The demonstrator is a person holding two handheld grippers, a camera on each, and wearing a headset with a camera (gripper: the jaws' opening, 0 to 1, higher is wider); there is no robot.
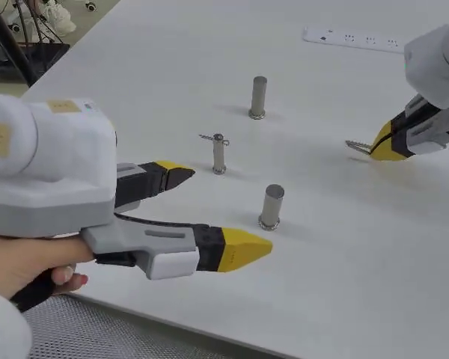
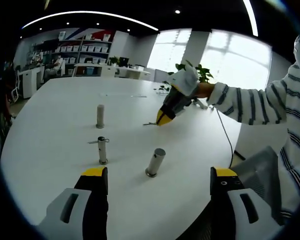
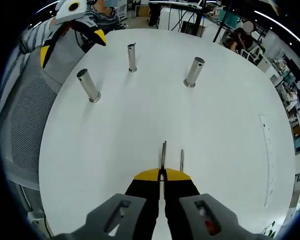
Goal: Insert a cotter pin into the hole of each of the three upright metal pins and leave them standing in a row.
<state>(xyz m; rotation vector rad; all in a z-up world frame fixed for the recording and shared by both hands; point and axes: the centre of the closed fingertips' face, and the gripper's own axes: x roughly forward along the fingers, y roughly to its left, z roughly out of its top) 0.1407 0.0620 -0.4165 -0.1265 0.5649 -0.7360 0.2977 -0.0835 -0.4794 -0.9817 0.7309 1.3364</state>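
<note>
Three upright metal pins stand on the white table [image 1: 344,247]: a far pin [image 1: 258,97], a middle pin [image 1: 219,154] with a cotter pin [image 1: 206,137] through its top, and a near pin [image 1: 270,207]. My left gripper [image 1: 228,213] is open at the near left, just short of the near pin [image 2: 154,162]. At the right, my right gripper [image 1: 376,149] is shut on a cotter pin [image 3: 163,154], low over the table. A second cotter pin [image 3: 181,160] lies on the table beside it.
A white power strip [image 1: 353,39] lies at the table's far edge. A metal mesh surface [image 1: 105,329] shows below the near table edge. Shelves and desks stand in the room behind.
</note>
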